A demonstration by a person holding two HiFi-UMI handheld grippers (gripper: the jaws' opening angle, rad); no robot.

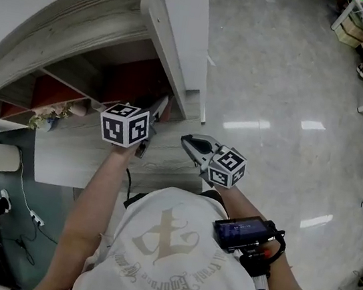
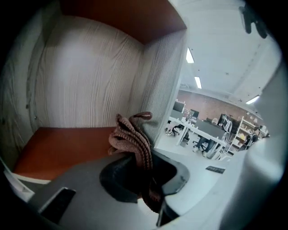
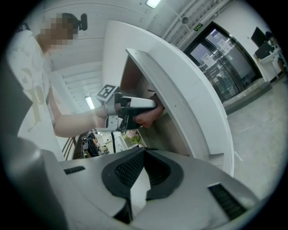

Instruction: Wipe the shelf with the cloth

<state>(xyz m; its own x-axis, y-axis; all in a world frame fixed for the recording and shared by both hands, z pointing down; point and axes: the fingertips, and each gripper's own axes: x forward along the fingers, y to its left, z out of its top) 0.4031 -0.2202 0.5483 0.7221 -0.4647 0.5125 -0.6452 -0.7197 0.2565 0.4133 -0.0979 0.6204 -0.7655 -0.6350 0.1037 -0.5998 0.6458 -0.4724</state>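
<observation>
- Left gripper (image 2: 144,179): jaws clamped on a brown ribbed cloth (image 2: 132,137). A bunch of it stands proud of the tips and a tail hangs back between the pads.
- The cloth sits at the mouth of one shelf (image 2: 85,81) compartment, near the right side wall (image 2: 164,90) and over the red-brown compartment floor (image 2: 63,148). Cannot tell whether it touches either surface.
- Right gripper (image 3: 143,155): tips together, nothing between them. It hangs outside the shelf, apart from the work.
- Step in hand, as I judge it: getting the cloth onto the compartment floor to wipe.
- To do it well, tilt the left gripper so the bunched cloth meets the board first, not the hard jaw tips.
- Press lightly and evenly. The grip holds only a narrow fold, so a hard drag may pull the cloth out.
- Work from the back panel toward the front edge in overlapping passes, then run the corner along the side wall.
- Leave the right gripper clear of the opening so the left arm has room to sweep.
</observation>
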